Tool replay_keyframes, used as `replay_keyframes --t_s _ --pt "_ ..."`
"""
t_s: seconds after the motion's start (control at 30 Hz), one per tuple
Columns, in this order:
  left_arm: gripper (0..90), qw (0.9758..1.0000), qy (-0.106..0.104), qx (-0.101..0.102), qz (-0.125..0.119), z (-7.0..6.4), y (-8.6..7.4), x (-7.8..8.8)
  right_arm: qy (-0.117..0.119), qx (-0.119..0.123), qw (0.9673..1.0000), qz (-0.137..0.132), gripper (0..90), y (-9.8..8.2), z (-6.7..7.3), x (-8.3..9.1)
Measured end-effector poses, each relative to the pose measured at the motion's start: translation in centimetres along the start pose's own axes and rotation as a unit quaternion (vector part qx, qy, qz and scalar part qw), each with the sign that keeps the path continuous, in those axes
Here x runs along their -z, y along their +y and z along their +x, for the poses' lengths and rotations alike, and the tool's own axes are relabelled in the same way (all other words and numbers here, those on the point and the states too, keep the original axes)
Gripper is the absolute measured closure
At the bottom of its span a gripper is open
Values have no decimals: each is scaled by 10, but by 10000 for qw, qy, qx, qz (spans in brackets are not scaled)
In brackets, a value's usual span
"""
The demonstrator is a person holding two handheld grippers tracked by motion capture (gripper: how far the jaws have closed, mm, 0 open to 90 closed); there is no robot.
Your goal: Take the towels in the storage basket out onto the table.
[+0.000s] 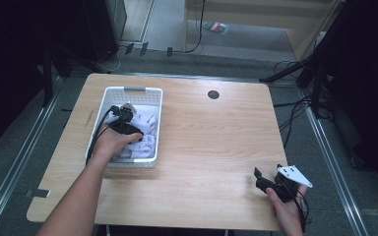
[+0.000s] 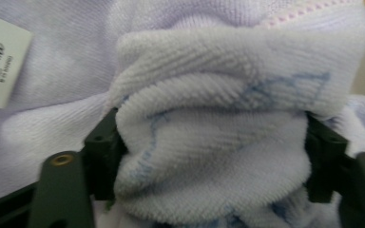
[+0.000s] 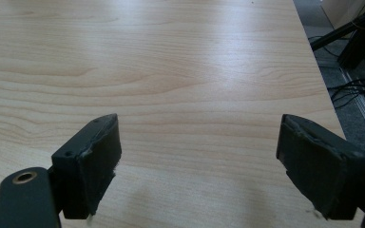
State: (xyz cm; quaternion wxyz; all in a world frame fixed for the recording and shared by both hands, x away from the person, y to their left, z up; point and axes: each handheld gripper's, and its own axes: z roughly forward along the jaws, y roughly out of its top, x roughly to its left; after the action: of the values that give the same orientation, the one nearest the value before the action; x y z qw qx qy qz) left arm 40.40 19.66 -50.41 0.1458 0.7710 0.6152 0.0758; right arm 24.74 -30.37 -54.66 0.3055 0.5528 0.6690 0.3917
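The left tool (image 1: 139, 136) is down inside the white basket (image 1: 109, 96) at the left of the worktop (image 1: 211, 142), its jaws clamped on a bunched fold of pale lilac towel (image 2: 218, 142) that bulges between and above both pads, with a white label (image 2: 2, 59) lying on the cloth just to one side. The basket's slotted walls stand close around the towel and the hand, and a cable trails over its left rim. The right tool (image 3: 197, 161) rests well apart at the worktop's near right corner, jaws wide and empty above bare wood.
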Motion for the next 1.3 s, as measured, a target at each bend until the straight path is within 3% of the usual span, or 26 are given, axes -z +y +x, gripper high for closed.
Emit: replay_keyframes --t_s 0.33,0.37,1.17,1.3 --pt "462 9999 -6 -115 -38 -4 0 3 23 -9 10000 2 151 0 0 0" --pt "469 9997 13 -243 -72 -5 0 3 20 -7 10000 -3 151 0 0 0" --pt "552 9996 -99 -258 -33 -2 4 8 52 -43 10000 3 150 0 -1 0" --pt "555 9996 -16 -271 -38 -1 7 11 75 -39 10000 12 150 0 -1 0"
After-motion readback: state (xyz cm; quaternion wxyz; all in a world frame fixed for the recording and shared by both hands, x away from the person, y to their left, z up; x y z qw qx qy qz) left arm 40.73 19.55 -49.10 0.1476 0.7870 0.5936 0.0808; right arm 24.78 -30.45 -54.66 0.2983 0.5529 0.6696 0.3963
